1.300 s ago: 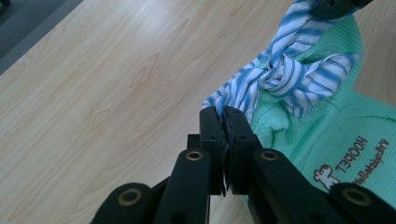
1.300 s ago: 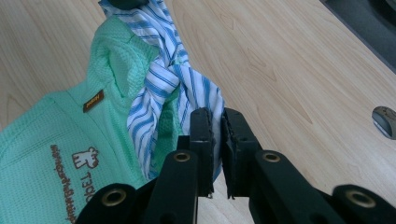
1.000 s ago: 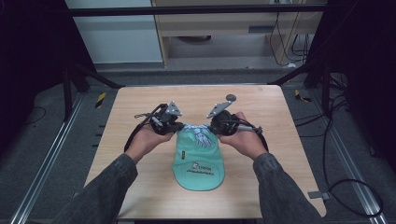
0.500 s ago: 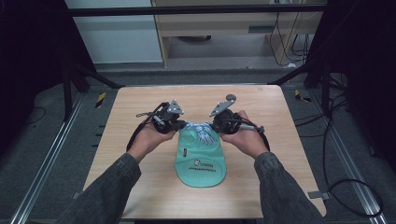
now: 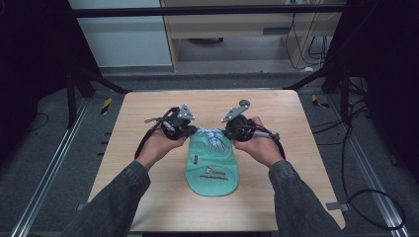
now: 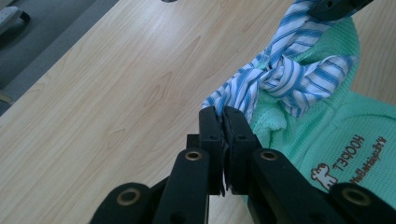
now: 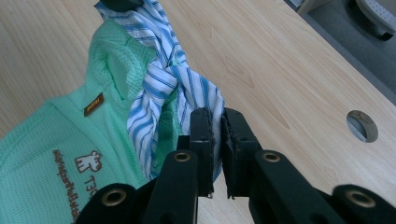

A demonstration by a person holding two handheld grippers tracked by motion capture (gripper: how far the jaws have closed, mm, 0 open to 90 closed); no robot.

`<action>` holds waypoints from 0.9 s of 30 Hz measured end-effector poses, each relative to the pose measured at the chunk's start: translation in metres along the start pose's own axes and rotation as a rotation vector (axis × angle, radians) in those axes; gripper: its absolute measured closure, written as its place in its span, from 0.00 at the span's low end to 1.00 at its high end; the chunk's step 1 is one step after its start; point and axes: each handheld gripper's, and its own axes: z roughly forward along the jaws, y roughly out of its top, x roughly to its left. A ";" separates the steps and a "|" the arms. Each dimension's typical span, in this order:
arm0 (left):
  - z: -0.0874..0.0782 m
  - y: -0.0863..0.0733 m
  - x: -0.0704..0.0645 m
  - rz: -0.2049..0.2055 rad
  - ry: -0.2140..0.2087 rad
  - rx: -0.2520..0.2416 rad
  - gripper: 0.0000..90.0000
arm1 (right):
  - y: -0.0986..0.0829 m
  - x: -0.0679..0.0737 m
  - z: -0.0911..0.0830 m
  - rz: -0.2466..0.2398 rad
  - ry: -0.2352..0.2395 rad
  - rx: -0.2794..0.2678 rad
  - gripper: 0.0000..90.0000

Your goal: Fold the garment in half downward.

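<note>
Two grippers meet at the centre of the high view, each clamped on one striped strap of a green bib point(image 5: 211, 165) that lies flat on the table point(image 5: 123, 133), its rounded end toward the bottom of the frame. The straps point(image 6: 285, 79) cross in a loose knot at the right of the left gripper view, and this looks like the tightening of a tie.

To do it well, the pull should probably go outward and level, both sides evenly, so the knot closes at the bib's neck without dragging the bib across the wood. Each grip sits near a strap's end, so a jerk could slip the cloth free.

Left gripper point(image 6: 223, 122): jaws pressed together on the strap tip, pointing toward the upper right of its own view. Right gripper point(image 7: 215, 122): jaws closed on the other strap's edge, a thin gap between them. Both hands point(image 5: 160, 145) cup the tools from below, forearms rising from the bottom corners of the high view and angling inward.
</note>
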 end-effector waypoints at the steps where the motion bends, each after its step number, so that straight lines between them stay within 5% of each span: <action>1: 0.001 0.001 0.002 -0.005 0.000 0.000 0.97 | 0.000 -0.001 0.002 0.003 0.003 0.000 0.93; 27: -0.010 0.008 0.013 -0.008 0.008 -0.008 0.97 | 0.014 -0.001 -0.002 0.004 -0.008 -0.004 0.93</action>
